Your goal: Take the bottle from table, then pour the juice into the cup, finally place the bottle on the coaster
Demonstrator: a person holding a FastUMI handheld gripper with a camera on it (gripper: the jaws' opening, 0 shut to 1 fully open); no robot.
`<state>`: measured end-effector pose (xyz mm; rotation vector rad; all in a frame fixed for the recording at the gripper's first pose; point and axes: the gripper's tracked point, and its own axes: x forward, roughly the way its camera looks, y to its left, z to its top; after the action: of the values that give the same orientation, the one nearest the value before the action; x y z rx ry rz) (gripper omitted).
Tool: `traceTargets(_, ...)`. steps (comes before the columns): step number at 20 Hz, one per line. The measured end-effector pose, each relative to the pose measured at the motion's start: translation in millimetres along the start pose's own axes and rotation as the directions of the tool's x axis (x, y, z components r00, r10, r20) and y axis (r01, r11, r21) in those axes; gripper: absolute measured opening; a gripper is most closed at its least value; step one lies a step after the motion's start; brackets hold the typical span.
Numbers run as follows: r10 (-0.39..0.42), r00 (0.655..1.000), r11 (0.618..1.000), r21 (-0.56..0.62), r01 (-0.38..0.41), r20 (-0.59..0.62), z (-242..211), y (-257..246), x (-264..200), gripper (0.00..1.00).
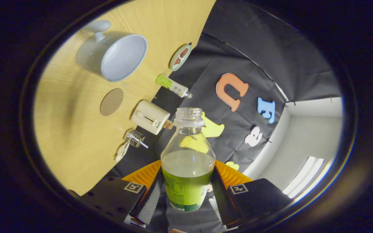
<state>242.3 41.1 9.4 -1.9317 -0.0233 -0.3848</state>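
Claw (186,191) clamped on the uncapped bottle (188,161), both fingers pressing its label. Beyond them, tilted table (76,136) bearing cup (113,55) and round coaster (111,102), apart.

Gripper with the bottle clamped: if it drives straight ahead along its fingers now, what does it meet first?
Probably the black booth wall. The gripper, shut on the open bottle, points past the table edge; cup and coaster lie off to the side. Depth is unclear.

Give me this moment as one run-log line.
phase: bottle lifted, tilted | gripper: shut on bottle | cap: off | juice: in bottle | cup: on table, looks empty | coaster: bare
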Motion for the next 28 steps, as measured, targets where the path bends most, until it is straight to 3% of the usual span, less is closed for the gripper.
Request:
traceTargets(2,0.113,0.994,0.971,0.21,-0.113,0.011,5,21,-4,0.81)
traceTargets(4,0.167,0.986,0.913,0.373,-0.166,0.029,5,19,-3,0.81)
traceTargets(9,0.268,0.955,0.73,0.62,-0.287,0.126,23,38,0,0.82)
traceTargets(11,0.318,0.931,0.6,0.724,-0.342,0.176,29,46,1,0.82)
traceTargets(15,0.389,0.877,0.233,0.891,-0.39,0.282,44,49,2,0.82)
traceTargets(17,0.395,0.87,0.109,0.925,-0.363,0.295,41,47,14,0.82)
traceTargets(22,0.318,0.881,-0.187,0.934,-0.305,0.352,42,50,57,0.82)
traceTargets(23,0.303,0.879,-0.224,0.925,-0.309,0.367,50,55,65,0.82)
traceTargets(28,0.318,0.89,-0.335,0.917,-0.217,0.327,60,90,106,0.82)
